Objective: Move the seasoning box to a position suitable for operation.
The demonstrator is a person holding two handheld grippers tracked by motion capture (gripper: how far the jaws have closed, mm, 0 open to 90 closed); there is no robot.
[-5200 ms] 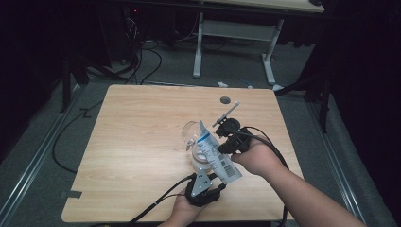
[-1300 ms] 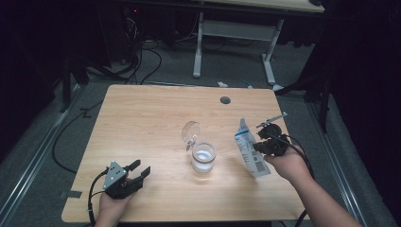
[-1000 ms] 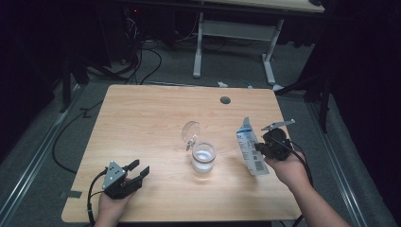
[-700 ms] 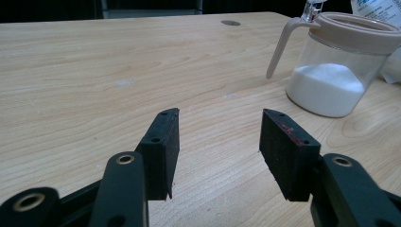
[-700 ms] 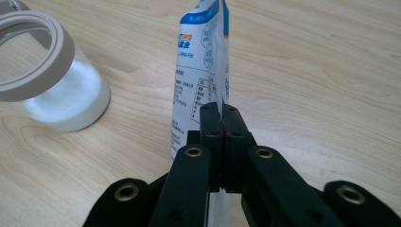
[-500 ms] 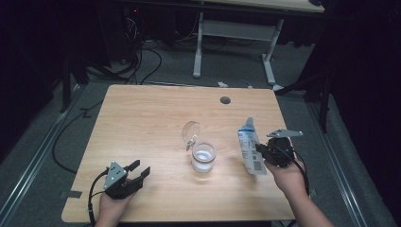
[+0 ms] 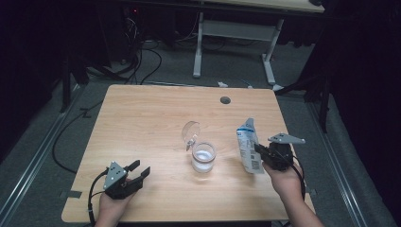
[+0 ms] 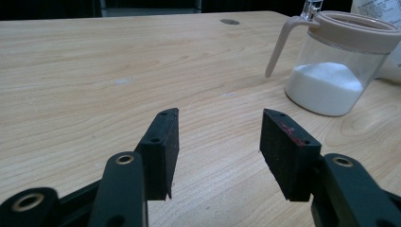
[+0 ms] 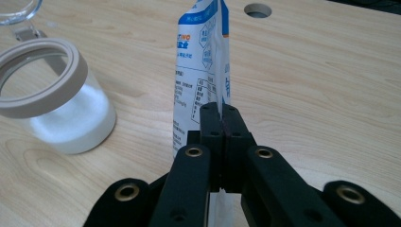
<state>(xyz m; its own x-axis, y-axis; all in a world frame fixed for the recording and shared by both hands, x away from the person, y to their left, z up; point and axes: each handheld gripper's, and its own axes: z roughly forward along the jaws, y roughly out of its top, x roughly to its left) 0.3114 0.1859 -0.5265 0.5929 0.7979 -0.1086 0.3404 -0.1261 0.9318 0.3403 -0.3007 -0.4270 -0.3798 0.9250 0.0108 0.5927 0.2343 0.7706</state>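
Near the table's (image 7: pixel 142 109) right edge, right gripper (image 7: pixel 259 150) pinching soft, light pouch (image 7: pixel 247 142) by its flat side seam; left gripper (image 7: pixel 137 171) spread, idle.

Right gripper view: the pouch (image 9: pixel 201 71) runs off the top edge, its foot hidden behind the black jaws; its print is too small to read. Upper left, the open lid (image 9: pixel 16 12) is cropped. Left gripper view: the jar (image 8: pixel 338 66) meets the right edge.
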